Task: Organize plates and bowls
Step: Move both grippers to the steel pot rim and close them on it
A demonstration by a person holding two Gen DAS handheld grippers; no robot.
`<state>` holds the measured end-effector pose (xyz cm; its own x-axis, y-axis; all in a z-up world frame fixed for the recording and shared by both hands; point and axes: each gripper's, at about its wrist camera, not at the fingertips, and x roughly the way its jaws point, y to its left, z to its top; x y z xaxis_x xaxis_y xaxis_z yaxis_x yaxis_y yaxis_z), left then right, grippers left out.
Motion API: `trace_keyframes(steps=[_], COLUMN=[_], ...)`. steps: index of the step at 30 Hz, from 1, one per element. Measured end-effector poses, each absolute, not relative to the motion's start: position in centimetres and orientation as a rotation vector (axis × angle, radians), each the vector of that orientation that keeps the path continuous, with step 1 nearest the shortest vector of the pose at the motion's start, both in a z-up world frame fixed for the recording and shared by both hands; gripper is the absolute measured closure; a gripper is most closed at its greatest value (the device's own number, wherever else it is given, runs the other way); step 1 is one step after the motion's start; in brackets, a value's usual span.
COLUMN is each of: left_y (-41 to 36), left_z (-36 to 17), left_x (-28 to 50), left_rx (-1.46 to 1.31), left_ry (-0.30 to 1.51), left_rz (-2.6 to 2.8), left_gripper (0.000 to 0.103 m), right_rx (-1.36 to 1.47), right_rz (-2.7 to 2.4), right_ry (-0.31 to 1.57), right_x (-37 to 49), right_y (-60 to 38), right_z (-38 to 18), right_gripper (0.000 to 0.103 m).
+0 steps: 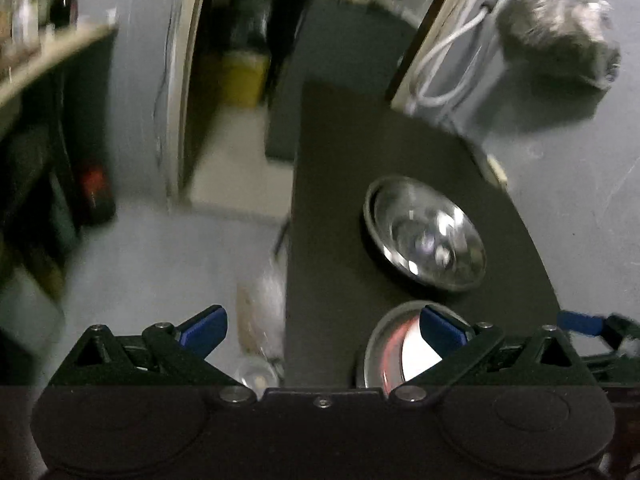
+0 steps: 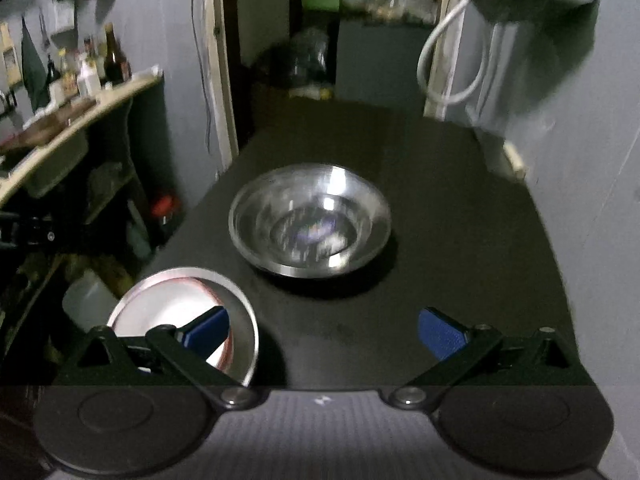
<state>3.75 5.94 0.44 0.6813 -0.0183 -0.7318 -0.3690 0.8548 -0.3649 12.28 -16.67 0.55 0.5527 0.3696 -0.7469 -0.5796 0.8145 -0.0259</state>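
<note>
A large steel bowl [image 2: 310,220] sits in the middle of the black table [image 2: 440,208]; it also shows in the left wrist view [image 1: 426,236]. A smaller steel bowl [image 2: 176,304] sits at the table's near left corner, also in the left wrist view [image 1: 394,348]. My right gripper [image 2: 323,332] is open and empty, its left finger over the small bowl. My left gripper [image 1: 323,330] is open and empty at the table's left edge, its right finger over the small bowl. The right gripper's blue finger [image 1: 580,322] shows at the right.
The black table [image 1: 340,184] stands against a grey wall [image 2: 592,168] on the right. A white cable [image 2: 448,64] and a hanging bag [image 1: 560,28] are at the far right. A cluttered shelf with bottles [image 2: 80,88] stands on the left. A doorway [image 2: 320,40] lies beyond.
</note>
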Motion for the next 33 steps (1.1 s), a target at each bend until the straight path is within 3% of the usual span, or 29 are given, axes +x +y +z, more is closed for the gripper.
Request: trace_keyframes(steps=[11, 25, 33], left_y=[4.9, 2.1, 2.3], left_z=[-2.9, -2.5, -2.4], left_x=[4.3, 5.9, 5.7], left_rx=[-0.444, -0.161, -0.206], left_ry=[1.059, 1.085, 1.066], left_rz=[0.161, 0.159, 0.107], left_gripper=[0.002, 0.002, 0.017], right_rx=[-0.306, -0.359, -0.318], right_rz=[0.549, 0.567, 0.597], right_ry=[0.952, 1.031, 1.049], right_x=[12.7, 13.8, 14.1], right_y=[-16.6, -15.3, -15.5], right_z=[-1.3, -2.7, -2.6], right_gripper=[0.000, 0.000, 0.012])
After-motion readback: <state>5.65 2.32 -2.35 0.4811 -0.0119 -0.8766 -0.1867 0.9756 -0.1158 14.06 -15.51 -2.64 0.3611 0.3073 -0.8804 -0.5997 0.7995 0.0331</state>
